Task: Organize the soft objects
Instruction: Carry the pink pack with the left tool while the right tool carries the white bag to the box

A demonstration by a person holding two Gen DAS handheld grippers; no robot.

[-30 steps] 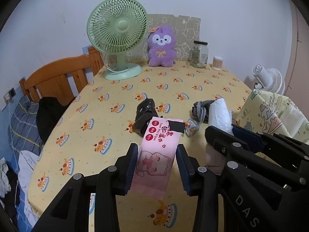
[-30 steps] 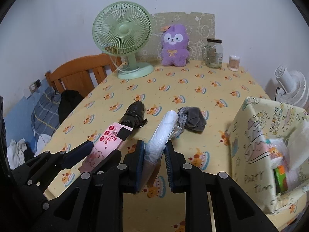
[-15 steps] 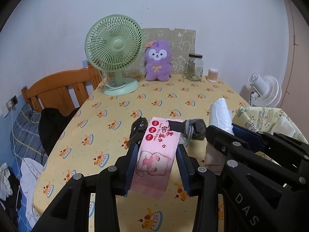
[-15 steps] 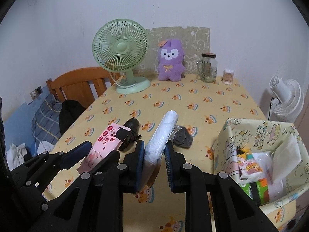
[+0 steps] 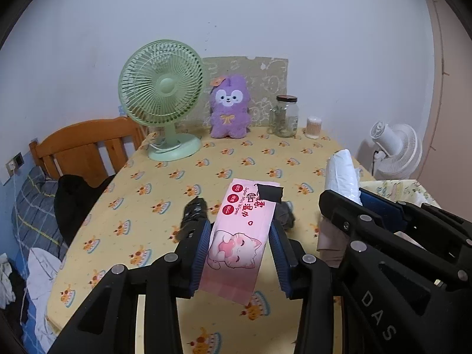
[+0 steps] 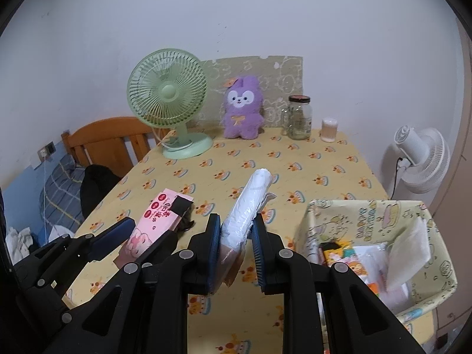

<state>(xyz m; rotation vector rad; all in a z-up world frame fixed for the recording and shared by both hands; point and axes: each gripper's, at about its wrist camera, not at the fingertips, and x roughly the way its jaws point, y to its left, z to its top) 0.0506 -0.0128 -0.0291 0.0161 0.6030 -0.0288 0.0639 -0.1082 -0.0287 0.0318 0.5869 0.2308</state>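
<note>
My left gripper (image 5: 239, 233) is shut on a pink pack of wet wipes (image 5: 240, 236) with a cat picture, held above the table; the pack also shows in the right wrist view (image 6: 157, 221). My right gripper (image 6: 236, 227) is shut on a white plastic-wrapped soft pack (image 6: 250, 203), also lifted; it shows in the left wrist view (image 5: 342, 174). A yellow patterned storage box (image 6: 365, 215) stands to the right of the right gripper and holds several packets. A black bundle (image 5: 193, 209) and a grey bundle (image 5: 284, 215) lie on the table, partly hidden behind the wipes.
A yellow cake-print tablecloth (image 5: 236, 159) covers the table. At the back stand a green fan (image 5: 160, 94), a purple plush toy (image 5: 230, 106), a glass jar (image 5: 284, 115) and a cotton-swab pot (image 5: 313, 123). A white fan (image 6: 419, 156) stands right; a wooden headboard (image 5: 85, 144) left.
Both grippers have risen and pulled back from the table with their packs still held. The black and grey bundles stay on the table, and the storage box has come further into the right view.
</note>
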